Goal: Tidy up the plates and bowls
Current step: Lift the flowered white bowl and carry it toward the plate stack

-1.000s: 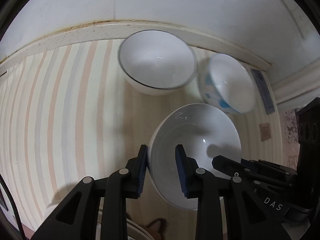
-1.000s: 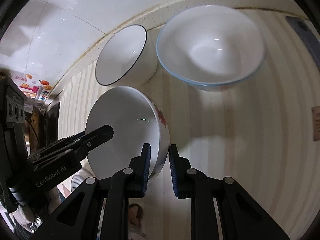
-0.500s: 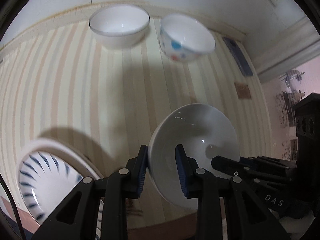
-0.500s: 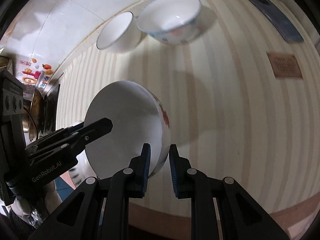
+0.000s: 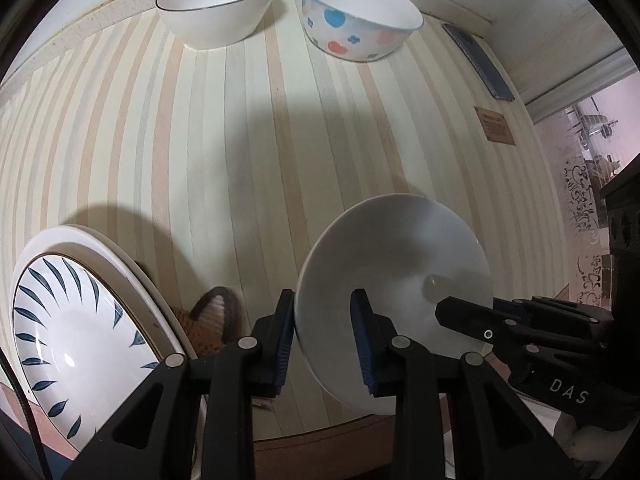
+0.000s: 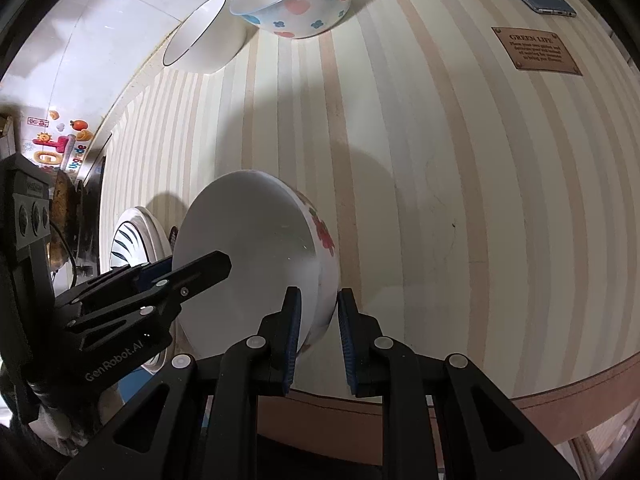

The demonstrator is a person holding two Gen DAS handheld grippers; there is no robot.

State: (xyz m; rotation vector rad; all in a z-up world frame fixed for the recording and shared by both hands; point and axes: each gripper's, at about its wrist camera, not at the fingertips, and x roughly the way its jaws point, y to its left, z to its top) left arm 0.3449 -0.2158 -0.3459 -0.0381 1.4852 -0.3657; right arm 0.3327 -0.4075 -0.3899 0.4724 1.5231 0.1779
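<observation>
Above striped tabletop (image 5: 248, 152): white ceramic bowl with red flower print (image 6: 256, 256) tilted, opposite rims clamped between left gripper (image 5: 324, 336) jaws and right gripper (image 6: 318, 328) jaws.

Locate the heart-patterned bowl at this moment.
The heart-patterned bowl stands at the far edge of the striped table, just right of the black-rimmed white bowl and left of the phone.

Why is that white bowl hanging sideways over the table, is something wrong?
It is only odd in being tilted: the flowered bowl is held off the striped table, with the left gripper and right gripper each clamping its rim. Nothing looks spilled or broken.
</observation>
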